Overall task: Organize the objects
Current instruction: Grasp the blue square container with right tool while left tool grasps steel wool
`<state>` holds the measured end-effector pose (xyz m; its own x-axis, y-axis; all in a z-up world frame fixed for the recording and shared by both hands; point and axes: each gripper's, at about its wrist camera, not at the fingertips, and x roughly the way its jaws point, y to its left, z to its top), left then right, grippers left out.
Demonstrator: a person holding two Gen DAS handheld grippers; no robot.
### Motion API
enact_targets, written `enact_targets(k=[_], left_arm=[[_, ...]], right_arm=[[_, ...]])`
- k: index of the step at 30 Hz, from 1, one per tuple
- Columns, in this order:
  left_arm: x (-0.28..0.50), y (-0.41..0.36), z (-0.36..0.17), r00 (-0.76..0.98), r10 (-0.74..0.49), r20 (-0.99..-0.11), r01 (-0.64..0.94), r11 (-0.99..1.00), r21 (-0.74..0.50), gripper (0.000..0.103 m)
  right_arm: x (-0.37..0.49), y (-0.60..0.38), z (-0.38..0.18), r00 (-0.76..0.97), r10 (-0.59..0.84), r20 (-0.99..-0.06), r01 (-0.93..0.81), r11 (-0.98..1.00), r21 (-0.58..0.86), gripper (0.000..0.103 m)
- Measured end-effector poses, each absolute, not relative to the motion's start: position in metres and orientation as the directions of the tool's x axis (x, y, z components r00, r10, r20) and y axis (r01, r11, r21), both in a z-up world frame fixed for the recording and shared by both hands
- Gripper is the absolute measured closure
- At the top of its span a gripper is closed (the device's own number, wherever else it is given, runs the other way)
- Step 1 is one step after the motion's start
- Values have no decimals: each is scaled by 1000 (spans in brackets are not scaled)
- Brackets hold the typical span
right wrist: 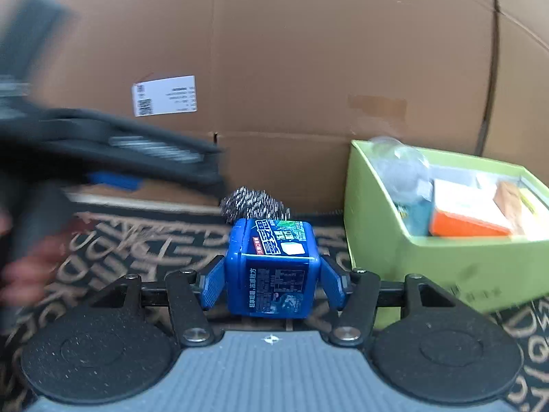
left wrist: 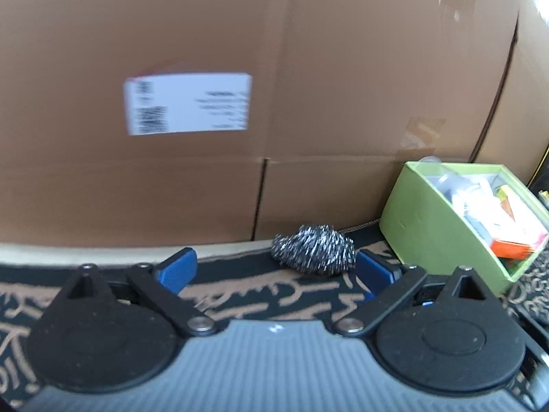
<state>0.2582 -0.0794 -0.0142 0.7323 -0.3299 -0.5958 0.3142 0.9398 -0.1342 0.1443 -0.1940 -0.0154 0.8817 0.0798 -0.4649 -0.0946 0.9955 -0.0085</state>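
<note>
A steel-wool scrubber (left wrist: 314, 250) lies on the patterned mat, just ahead of my left gripper (left wrist: 274, 267), nearer its right fingertip. The left jaws stand wide open and empty. My right gripper (right wrist: 272, 283) is shut on a small blue box (right wrist: 272, 267) with printed labels, held above the mat. The scrubber also shows in the right wrist view (right wrist: 254, 204), just behind the blue box. A green open box (left wrist: 442, 226) full of small packets stands to the right; it also shows in the right wrist view (right wrist: 411, 240). The left gripper appears blurred at the left of the right wrist view (right wrist: 113, 178).
A large cardboard box (left wrist: 240, 103) with a white shipping label (left wrist: 188, 103) forms a wall right behind the scrubber. The dark mat (left wrist: 257, 295) with tan lettering covers the surface. A second cardboard box (left wrist: 528, 96) stands at the far right.
</note>
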Motion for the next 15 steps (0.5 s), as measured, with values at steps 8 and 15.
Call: enact_targets(k=[8, 15], left_arm=[[296, -119, -30, 708, -308, -636, 291, 947, -135, 12], [301, -131, -41, 657, -332, -676, 348, 930, -119, 46]], right_arm=[[121, -208, -21, 887, 100, -452, -96, 995, 32, 40], [132, -208, -22, 885, 103, -455, -93, 995, 43, 41]])
